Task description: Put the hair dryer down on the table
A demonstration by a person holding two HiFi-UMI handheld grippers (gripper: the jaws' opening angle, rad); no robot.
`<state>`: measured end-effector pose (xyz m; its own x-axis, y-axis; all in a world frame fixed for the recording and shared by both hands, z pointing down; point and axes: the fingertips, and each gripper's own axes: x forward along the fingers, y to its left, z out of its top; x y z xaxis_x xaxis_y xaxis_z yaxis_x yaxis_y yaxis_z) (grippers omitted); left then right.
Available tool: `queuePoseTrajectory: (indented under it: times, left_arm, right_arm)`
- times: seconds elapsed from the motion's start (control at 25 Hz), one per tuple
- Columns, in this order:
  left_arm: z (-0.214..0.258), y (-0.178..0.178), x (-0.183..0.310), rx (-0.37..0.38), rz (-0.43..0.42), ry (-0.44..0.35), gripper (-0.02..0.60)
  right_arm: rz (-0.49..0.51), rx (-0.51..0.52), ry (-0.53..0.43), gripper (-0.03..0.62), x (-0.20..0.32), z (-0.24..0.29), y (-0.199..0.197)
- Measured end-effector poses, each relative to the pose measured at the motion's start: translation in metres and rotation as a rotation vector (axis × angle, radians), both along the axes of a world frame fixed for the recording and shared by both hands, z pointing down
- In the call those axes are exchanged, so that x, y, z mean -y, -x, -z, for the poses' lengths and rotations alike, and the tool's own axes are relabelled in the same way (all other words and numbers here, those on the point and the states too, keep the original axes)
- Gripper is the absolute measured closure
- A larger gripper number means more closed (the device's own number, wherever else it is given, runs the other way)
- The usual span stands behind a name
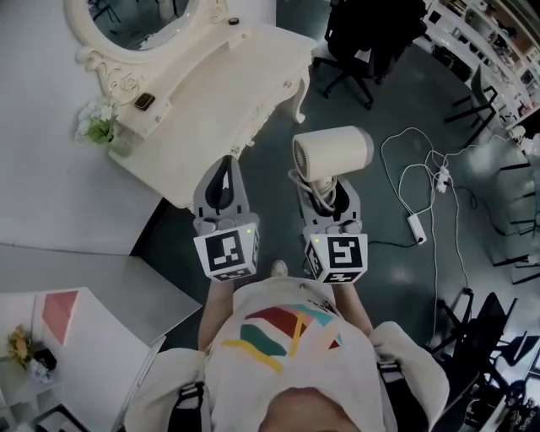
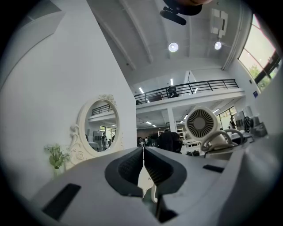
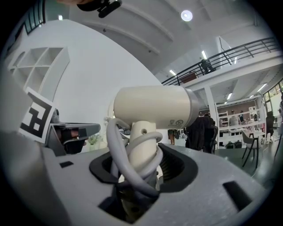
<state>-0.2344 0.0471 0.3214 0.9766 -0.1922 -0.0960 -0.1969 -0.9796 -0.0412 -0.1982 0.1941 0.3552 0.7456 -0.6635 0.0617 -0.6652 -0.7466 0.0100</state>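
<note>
White dressing table point(image 1: 253, 80) w/ oval mirror point(image 1: 135, 21) stands top left in head view, on dark floor point(image 1: 396, 101). Hair dryer point(image 1: 333, 152) isn't on the table: it's up in the air just right of the table's front edge, over the floor, clear of the top. R gripper point(image 1: 331, 196) has it by the handle, jaws fairly wide & clamped on it, barrel lying crosswise above, grille end facing the L gripper point(image 1: 223, 169). L gripper is alongside, empty, jaws pressed together. Grey cord point(image 3: 121, 148) is wound round the handle. Small flower bunch point(image 1: 97, 125) sits at the table's left end.
</note>
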Motion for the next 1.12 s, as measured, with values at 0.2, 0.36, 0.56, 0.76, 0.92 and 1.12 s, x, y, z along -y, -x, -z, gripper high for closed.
queuePoseTrajectory:
  times: [0.2,0.36,0.56,0.76,0.92,1.12]
  left_arm:
    - [-0.001,-0.003,-0.003,0.006,0.007,-0.002,0.574]
    - [-0.007,-0.005,-0.001,0.014,0.021,0.008,0.574]
    - [-0.011,-0.014,0.008,0.017,0.038,0.027,0.574]
    - [-0.008,-0.041,0.008,-0.001,0.029,0.009,0.574]
    - [-0.006,-0.069,0.014,-0.021,0.015,0.016,0.574]
    - [-0.005,-0.109,0.014,-0.050,-0.013,0.059,0.574]
  right_arm:
    - [0.015,0.007,-0.048,0.391,-0.008,0.003,-0.003]
    - [0.005,0.021,-0.045,0.391,-0.016,-0.005,-0.009]
    - [-0.004,0.037,-0.040,0.391,-0.020,-0.012,-0.017]
    - [-0.025,0.023,-0.029,0.391,-0.027,-0.013,-0.038]
    - [-0.046,0.015,-0.018,0.391,-0.029,-0.015,-0.060]
    - [-0.073,-0.002,0.008,0.391,-0.034,-0.014,-0.091]
